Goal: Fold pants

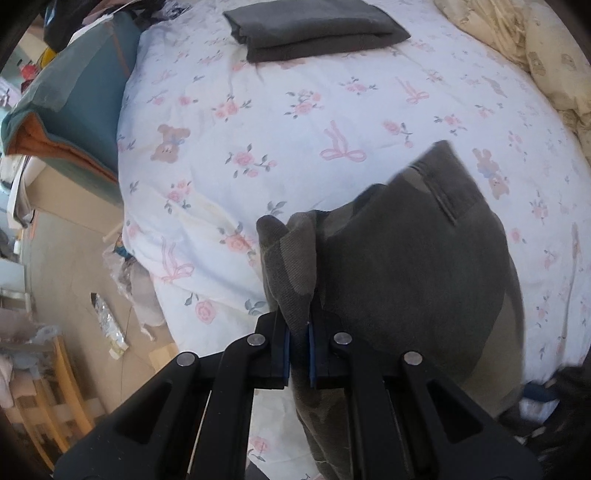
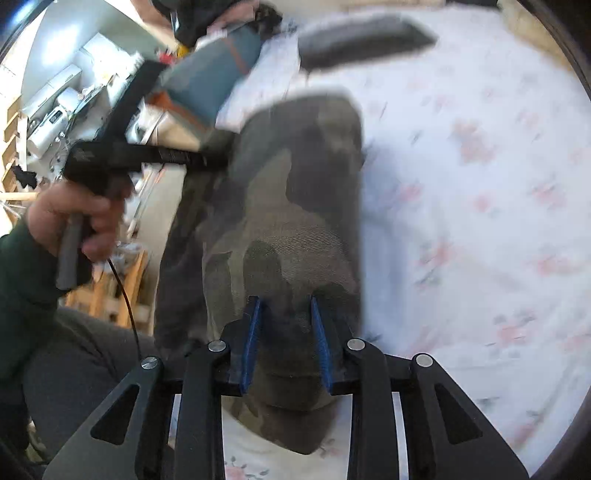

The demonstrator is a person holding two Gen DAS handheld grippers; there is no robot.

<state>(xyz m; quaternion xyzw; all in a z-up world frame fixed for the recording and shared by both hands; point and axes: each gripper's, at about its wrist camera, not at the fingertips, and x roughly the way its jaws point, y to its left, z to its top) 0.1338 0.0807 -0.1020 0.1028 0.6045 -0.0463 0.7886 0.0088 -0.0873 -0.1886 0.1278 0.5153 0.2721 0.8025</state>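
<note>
Camouflage pants fill the lower right of the left wrist view, lying on a bed sheet printed with roses, bows and small bears. The left gripper is closed on a bunched fold of the fabric, and the cloth rises as a peak between its blue pads. The material is a thick twill in dull green and grey patches, with a pocket slit near the top edge. It looks limp and heavy, so I think it will sag wherever it is not held. Far behind, a dark folded garment lies flat on the sheet, well apart from the pants, and a teal pillow sits at the left edge of the bed.

From the right wrist view, which is blurred, the pants stretch away from the camera toward the other tool. The right gripper stands parted, and the cloth lies between its pads, but they do not seem to press on it. At the left, a hand in a dark sleeve holds the handle of the left gripper, whose tip meets the far edge of the pants.

One risk, in my judgement, is that only one side is held now. If the left side lifts or pulls, the free side may slide and the fold may become crooked or open again.
</note>
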